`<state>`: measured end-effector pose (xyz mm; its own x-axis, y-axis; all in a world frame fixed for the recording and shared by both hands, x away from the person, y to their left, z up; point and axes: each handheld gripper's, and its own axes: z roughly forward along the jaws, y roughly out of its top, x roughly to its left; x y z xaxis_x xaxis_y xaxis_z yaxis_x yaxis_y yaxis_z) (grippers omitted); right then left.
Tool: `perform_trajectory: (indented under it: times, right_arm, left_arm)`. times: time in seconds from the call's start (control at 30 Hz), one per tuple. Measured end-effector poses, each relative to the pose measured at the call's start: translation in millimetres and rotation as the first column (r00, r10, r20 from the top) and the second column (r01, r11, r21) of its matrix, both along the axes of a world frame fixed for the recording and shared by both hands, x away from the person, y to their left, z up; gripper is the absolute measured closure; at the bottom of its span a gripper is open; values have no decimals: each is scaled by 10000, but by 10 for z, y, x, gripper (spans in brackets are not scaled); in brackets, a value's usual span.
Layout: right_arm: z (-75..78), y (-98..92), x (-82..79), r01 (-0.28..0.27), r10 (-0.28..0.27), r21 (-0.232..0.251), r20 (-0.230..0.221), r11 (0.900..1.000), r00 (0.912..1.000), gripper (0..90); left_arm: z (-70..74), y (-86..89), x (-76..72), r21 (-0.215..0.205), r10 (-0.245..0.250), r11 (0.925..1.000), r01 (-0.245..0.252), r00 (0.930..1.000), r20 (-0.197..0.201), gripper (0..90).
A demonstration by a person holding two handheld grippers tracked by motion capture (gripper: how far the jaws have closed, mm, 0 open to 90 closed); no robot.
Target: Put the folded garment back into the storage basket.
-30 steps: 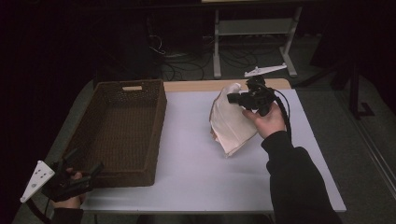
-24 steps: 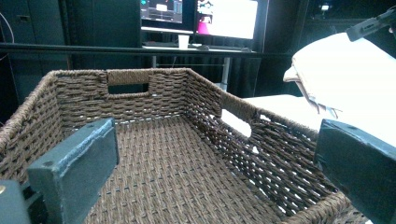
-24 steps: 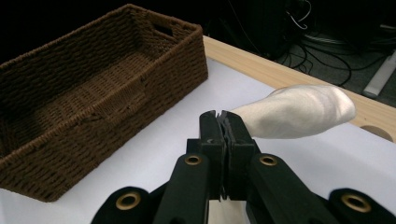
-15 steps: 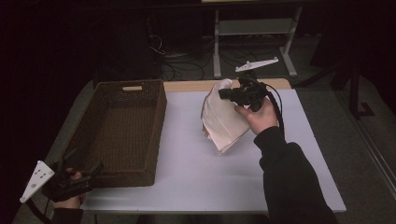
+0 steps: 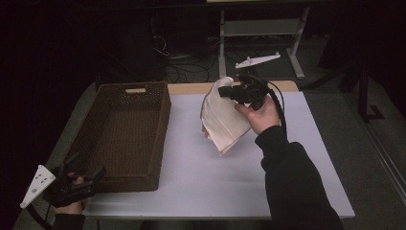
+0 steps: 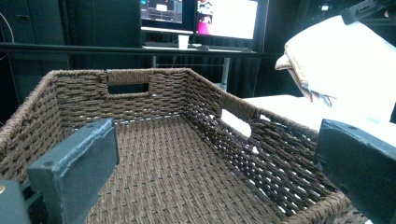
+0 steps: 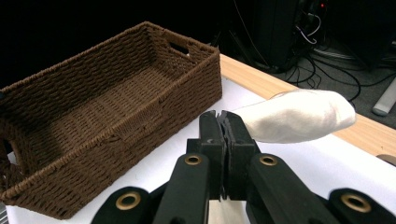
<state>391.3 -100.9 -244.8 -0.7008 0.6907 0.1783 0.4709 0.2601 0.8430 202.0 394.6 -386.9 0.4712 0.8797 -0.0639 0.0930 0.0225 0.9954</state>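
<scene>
A folded cream cloth hangs above the white table, pinched at its top by my right gripper, which is shut on it. In the right gripper view the jaws are pressed together with the cloth bulging past them. The cloth also appears at the upper right of the left gripper view. A brown wicker basket stands empty on the table's left side. My left gripper rests open at the basket's near left corner, its pads spread wide facing the basket.
A wooden strip edges the table's far side. Beyond it are a metal frame and floor cables. Monitors glow in the background of the left gripper view. The cloth hangs to the right of the basket.
My right gripper has carried the cloth leftward toward the basket, lifting it a little. The left gripper has stayed in place.
</scene>
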Motion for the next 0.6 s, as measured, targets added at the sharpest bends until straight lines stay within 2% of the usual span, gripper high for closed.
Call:
perform_trajectory:
  times: [0.4, 0.6]
  right_arm:
    - [135, 94, 38, -213, 212, 67, 105, 9998, 9997, 868]
    - [287, 173, 46, -367, 362, 130, 365, 9992, 9987, 868]
  left_arm:
    - [0, 1, 1, -11, -7, 10000, 7, 10000, -1, 0]
    - [0, 3, 0, -8, -16, 10000, 16, 10000, 0, 0]
